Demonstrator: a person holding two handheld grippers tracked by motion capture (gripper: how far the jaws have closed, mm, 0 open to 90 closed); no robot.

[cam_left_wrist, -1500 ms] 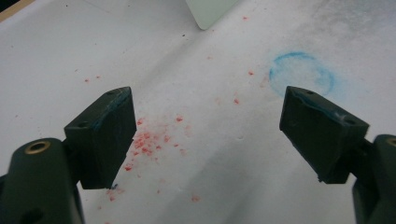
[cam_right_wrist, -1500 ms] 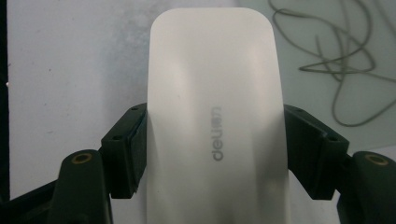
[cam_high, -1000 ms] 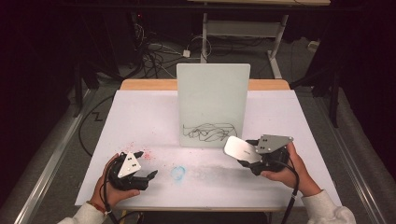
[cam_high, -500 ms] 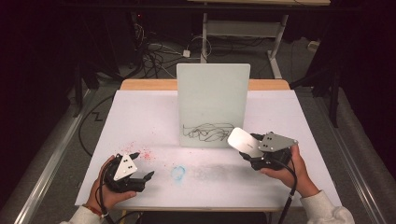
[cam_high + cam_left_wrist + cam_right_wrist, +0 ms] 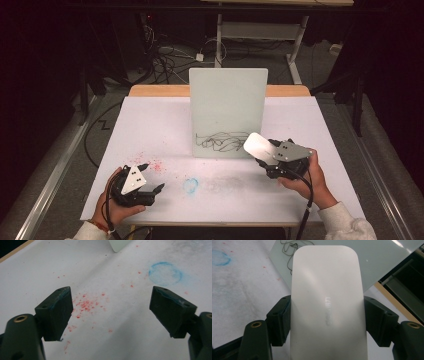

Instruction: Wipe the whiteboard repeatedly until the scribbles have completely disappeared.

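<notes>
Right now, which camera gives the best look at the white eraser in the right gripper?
The right gripper view: the white eraser is close, clamped between both jaws. The high view shows it small, in front of the whiteboard.

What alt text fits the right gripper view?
The right gripper is shut on a white eraser, its fingers pressing both long sides. Beyond stands a whiteboard with black scribbles, on a white table bearing a blue ring mark.

Lab, dark surrounds, floor cables [image 5: 170, 62], bench frame [image 5: 260, 30]
</notes>
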